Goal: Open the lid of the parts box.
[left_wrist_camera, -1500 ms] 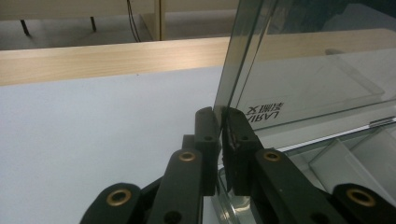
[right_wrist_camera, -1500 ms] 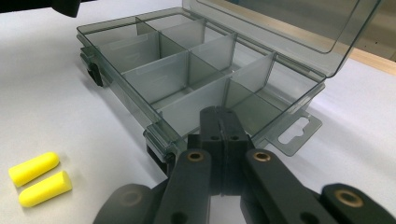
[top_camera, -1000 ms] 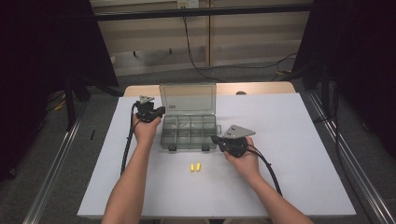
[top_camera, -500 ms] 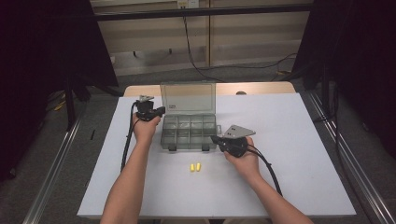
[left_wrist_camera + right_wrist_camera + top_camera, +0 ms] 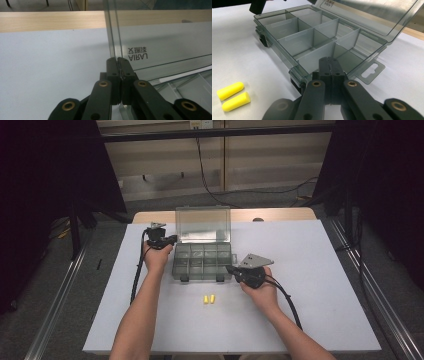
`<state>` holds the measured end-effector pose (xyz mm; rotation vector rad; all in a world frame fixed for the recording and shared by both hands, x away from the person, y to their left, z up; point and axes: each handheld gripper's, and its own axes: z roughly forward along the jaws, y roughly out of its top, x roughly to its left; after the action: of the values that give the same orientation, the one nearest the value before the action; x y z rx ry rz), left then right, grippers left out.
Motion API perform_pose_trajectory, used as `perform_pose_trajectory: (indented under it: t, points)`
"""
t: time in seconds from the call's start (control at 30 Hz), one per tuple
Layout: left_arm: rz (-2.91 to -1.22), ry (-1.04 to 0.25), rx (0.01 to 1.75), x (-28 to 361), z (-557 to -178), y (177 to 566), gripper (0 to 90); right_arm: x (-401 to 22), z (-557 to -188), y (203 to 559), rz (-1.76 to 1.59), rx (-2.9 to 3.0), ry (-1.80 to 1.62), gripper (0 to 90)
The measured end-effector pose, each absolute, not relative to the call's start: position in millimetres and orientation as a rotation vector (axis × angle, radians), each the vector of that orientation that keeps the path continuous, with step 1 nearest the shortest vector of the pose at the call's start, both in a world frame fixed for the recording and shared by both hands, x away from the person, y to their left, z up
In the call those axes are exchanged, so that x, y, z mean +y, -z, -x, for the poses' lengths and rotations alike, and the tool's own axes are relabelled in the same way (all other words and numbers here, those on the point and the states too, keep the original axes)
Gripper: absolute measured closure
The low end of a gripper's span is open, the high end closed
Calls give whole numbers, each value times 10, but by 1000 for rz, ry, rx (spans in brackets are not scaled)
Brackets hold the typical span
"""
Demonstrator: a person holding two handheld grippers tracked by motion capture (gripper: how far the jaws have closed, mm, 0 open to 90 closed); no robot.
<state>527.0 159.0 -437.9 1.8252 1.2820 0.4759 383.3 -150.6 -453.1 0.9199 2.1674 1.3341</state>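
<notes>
Smoky clear plastic makes up the compartment box (image 5: 202, 261), which sits on the white surface (image 5: 310, 270) near its far middle, its lid (image 5: 203, 224) standing upright at the back. On the box's left side, the left claw (image 5: 173, 239) meets the lower left corner of the lid; in the left gripper view its jaws are pressed together on the lid's thin edge (image 5: 113, 37), with mirrored lettering showing through the plastic just to the right. Over at the box's front right corner, the right claw (image 5: 230, 268) has its jaws shut tight together; in the right gripper view they point at the box's near wall (image 5: 312, 63), though I cannot tell whether they touch it. Every compartment I can see in the box is bare. Two yellow earplugs (image 5: 209, 298) lie side by side on the surface just in front of the box, between the person's forearms, apart from both claws.
</notes>
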Motion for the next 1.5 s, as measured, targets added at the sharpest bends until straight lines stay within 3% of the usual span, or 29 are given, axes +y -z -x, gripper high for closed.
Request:
perform_pose_trajectory:
  t: [0.53, 0.93, 1.5]
  points:
    - [-1832, -474, 1231, 1636, -5159, 4236, 878, -1510, -3823, 4534, -939, 2157, -1349, 900]
    - [-1835, -444, 1123, 1585, -4911, 4075, 764, -1630, -3803, 4510, -1047, 2124, -1481, 875]
    - [-1866, -377, 982, 1519, -4462, 3979, 522, -1925, -3569, 4394, -1058, 2048, -1506, 677]
